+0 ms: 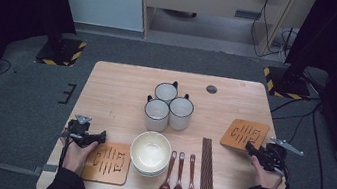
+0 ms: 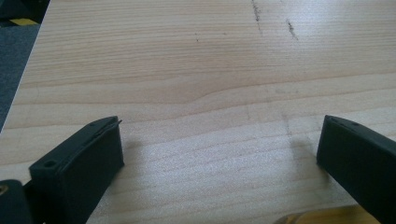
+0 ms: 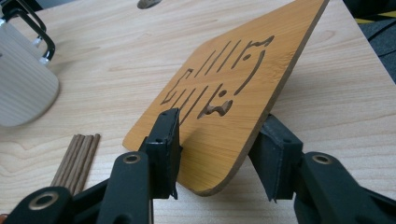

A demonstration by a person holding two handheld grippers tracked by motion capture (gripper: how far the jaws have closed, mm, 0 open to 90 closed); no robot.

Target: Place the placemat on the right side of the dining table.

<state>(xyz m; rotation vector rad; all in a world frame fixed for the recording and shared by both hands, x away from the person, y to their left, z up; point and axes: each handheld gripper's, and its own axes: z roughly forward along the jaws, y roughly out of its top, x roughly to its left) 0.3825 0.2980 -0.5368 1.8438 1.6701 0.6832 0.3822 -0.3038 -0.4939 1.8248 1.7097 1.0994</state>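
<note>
The table [image 1: 122, 87] has bare wood along its far and left edges. Three empty mugs [image 1: 169, 105] cluster mid-table; stacked bowls [image 1: 150, 152] sit empty near the front. The right gripper [image 3: 217, 154], jaws parted, straddles the tilted cut-out mat [image 3: 233, 102] by the right edge without pinching it. The left gripper [image 2: 219, 154] gapes wide over bare wood, empty.
</note>
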